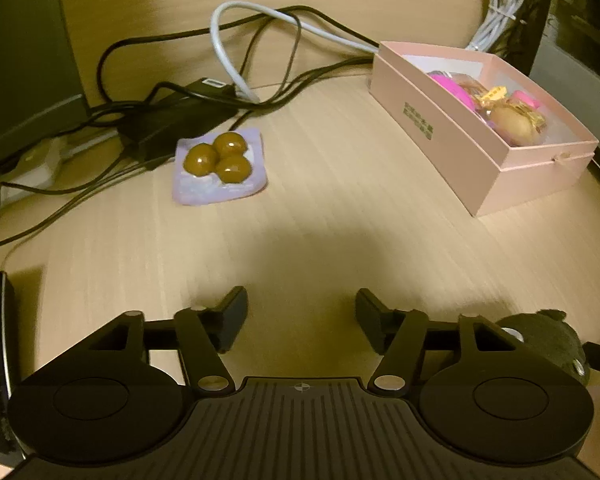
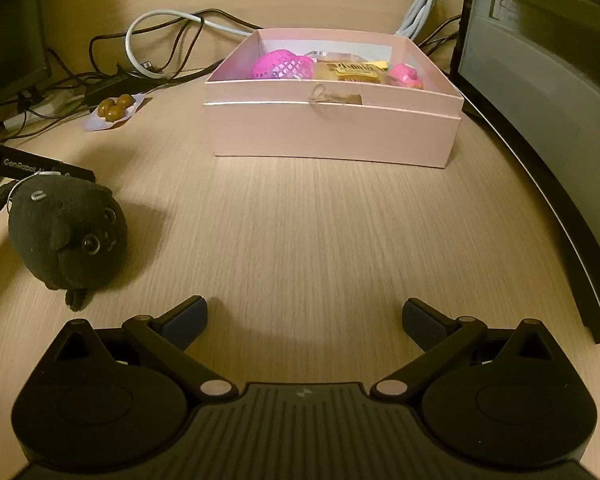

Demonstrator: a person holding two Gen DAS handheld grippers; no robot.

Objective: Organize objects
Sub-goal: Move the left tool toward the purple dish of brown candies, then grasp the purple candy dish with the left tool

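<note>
The black plush toy point(image 2: 66, 236) lies on the wooden desk point(image 2: 320, 232) left of the right gripper point(image 2: 304, 320), well apart from the pink box point(image 2: 332, 128); its glossy eye faces the camera and its long axis runs roughly toward the box. Both the right gripper's fingers and the left gripper point(image 1: 302, 316) fingers stand apart, nothing between them. Near the tangled cables point(image 1: 160, 92) sit 3 brown sweets on a lilac wrapper point(image 1: 220, 168). A dark screen point(image 2: 540, 100) borders the desk. The box's contents are partly hidden, perhaps wrapped snacks.
</note>
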